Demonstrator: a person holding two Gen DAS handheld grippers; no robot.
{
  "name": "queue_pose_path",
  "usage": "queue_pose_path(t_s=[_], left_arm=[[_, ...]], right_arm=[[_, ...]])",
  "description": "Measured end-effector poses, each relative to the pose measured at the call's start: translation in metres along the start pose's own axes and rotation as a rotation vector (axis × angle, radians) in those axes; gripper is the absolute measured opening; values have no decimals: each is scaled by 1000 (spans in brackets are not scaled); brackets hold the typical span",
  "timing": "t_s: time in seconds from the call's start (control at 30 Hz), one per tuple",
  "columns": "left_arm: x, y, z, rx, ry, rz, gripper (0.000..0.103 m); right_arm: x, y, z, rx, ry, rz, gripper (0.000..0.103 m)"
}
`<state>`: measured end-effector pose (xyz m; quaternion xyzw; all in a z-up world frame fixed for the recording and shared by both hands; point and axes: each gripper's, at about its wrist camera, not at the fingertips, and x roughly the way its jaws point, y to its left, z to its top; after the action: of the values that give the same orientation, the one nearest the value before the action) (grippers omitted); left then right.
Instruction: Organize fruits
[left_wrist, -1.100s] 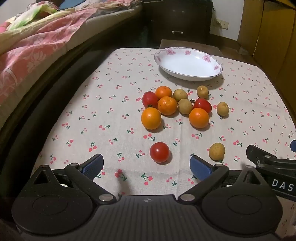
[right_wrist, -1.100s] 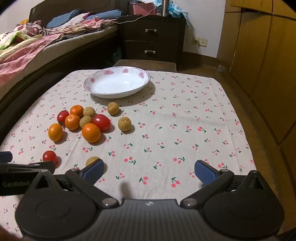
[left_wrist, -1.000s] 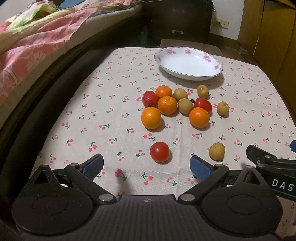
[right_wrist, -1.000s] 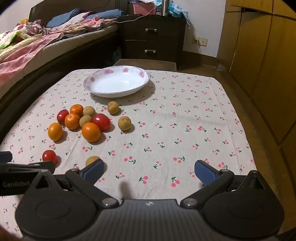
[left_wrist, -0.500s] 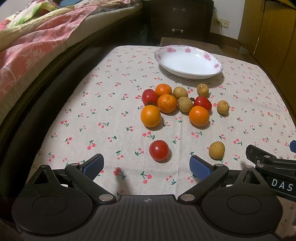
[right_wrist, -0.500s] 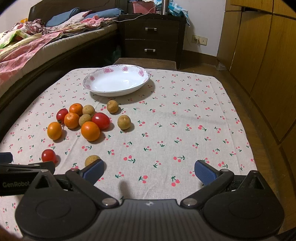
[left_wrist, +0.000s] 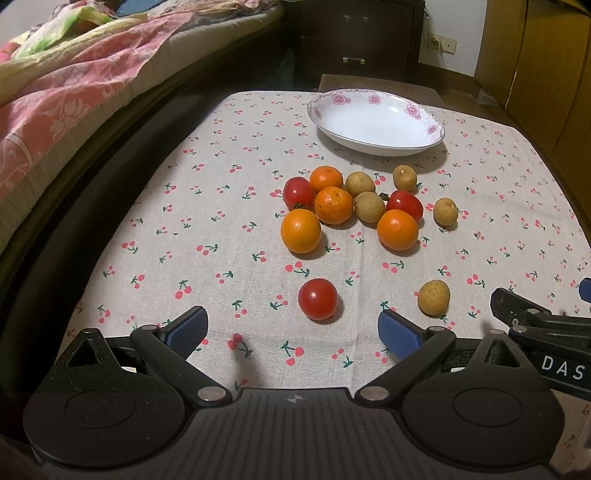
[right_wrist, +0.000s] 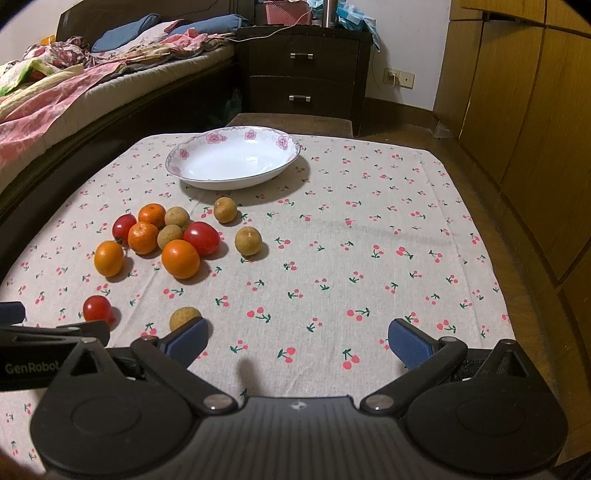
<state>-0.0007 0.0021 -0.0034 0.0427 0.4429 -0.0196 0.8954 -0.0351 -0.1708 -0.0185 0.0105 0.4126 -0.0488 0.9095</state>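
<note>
Both grippers sit at the near edge of the worktop (right_wrist: 369, 240), which is covered by a cherry-print cloth. I see the left gripper (left_wrist: 293, 332) with its blue-padded fingers (left_wrist: 186, 329) spread wide, nothing between them. The right gripper (right_wrist: 297, 339) has its fingers (right_wrist: 408, 341) equally wide apart and likewise holding nothing.

A lone red tomato (left_wrist: 318, 299) lies just beyond the left gripper, roughly centred on its gap. To its right, a single longan (left_wrist: 434, 297) rests near the left gripper's right finger; in the right wrist view the same longan (right_wrist: 184, 317) is partly hidden behind the right gripper's left finger.

Farther out sits the main cluster: four oranges (left_wrist: 301, 230), two more tomatoes (left_wrist: 405, 205) and two longans (left_wrist: 369, 207), mostly touching one another. Two further longans lie just right of the cluster, apart from it.

At the far side stands a white bowl (right_wrist: 177, 162) with pink flowers on its rim, nothing in it. A bed (right_wrist: 74, 96) runs along the left.
</note>
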Motion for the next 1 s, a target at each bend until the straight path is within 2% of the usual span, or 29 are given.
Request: queue_pose_path(t_s=[0.57,0.77,1.0], left_arm=[[0,1,0,8,-7,13,100],[1,2,-1,27,-9,48,99],[2,2,0,21,0,38,98]], right_arm=[[1,0,0,2,5,6,103],[3,4,0,-5,15,14,103],[6,4,0,-8,23,23,103]])
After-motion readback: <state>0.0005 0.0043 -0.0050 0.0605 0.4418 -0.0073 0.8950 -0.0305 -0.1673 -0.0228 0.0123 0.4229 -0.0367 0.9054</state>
